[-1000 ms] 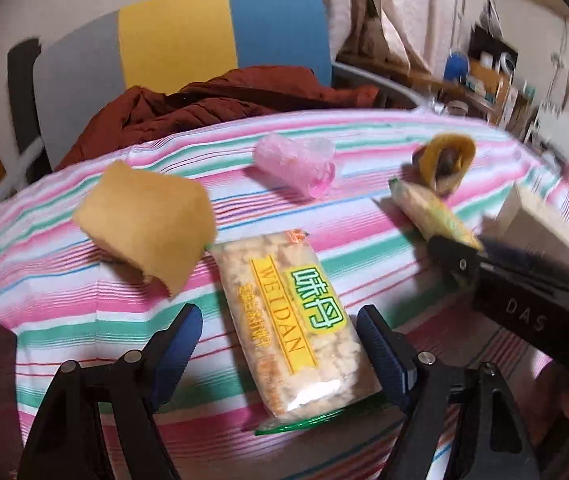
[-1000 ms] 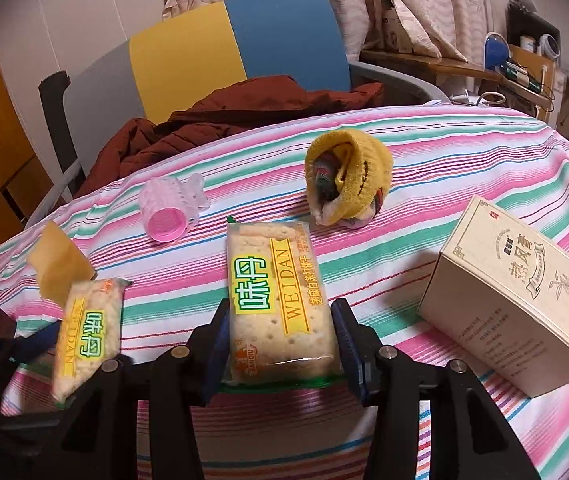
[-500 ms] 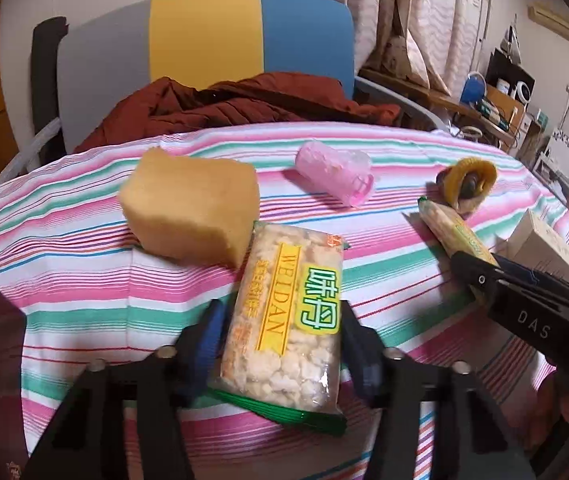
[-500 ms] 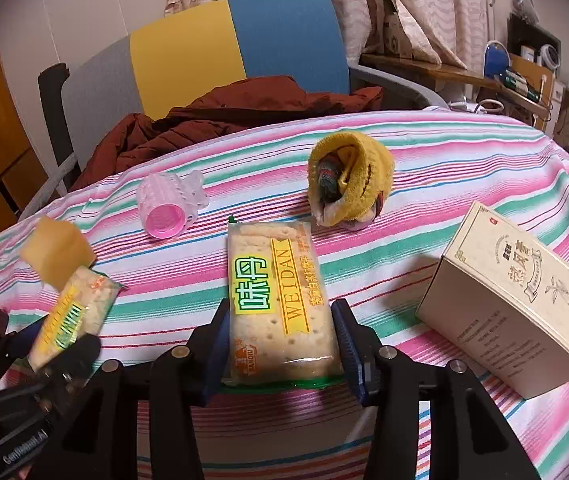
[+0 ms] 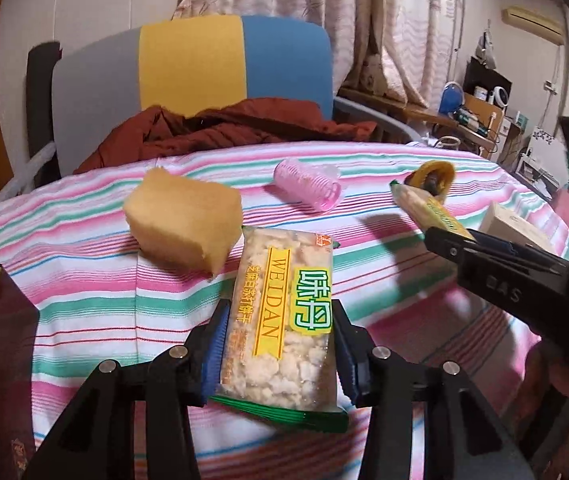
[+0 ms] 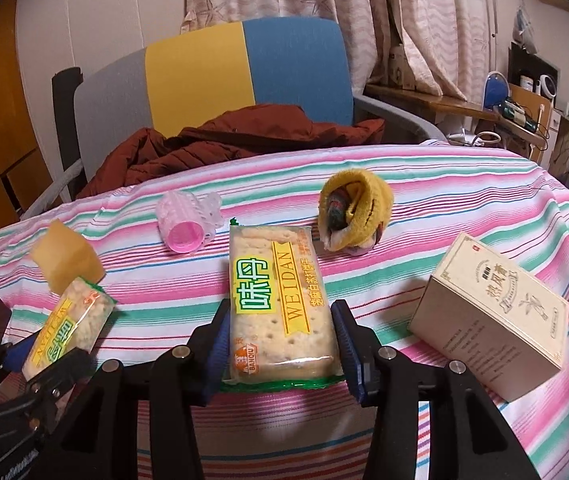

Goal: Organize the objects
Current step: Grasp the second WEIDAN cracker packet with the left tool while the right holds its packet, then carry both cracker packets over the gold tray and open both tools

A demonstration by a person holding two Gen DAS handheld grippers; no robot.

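Counter point(image 6: 464, 184): striped cloth; chair point(image 6: 244, 68) with a red jacket point(image 6: 236, 136) behind it.
Sponge point(image 5: 182, 222): yellow, left of centre, its corner just beside the crumbled pack's far end.
Curler point(image 5: 308, 190): pink, lying on its side at the back.
Sock point(image 6: 354, 210): yellow roll, just beyond the whole pack's far right corner.
Box point(image 6: 492, 320): beige carton on the right, near the right hand-held gripper.
Left hand-held gripper point(image 5: 278, 344): jaws have just been closing; blue pads clamp the crumbled cracker pack point(image 5: 280, 320) by its long sides, near end raised off the cloth.
Right hand-held gripper point(image 6: 282, 344): pads pressed against both sides of the whole cracker pack point(image 6: 276, 300), which points toward the chair.
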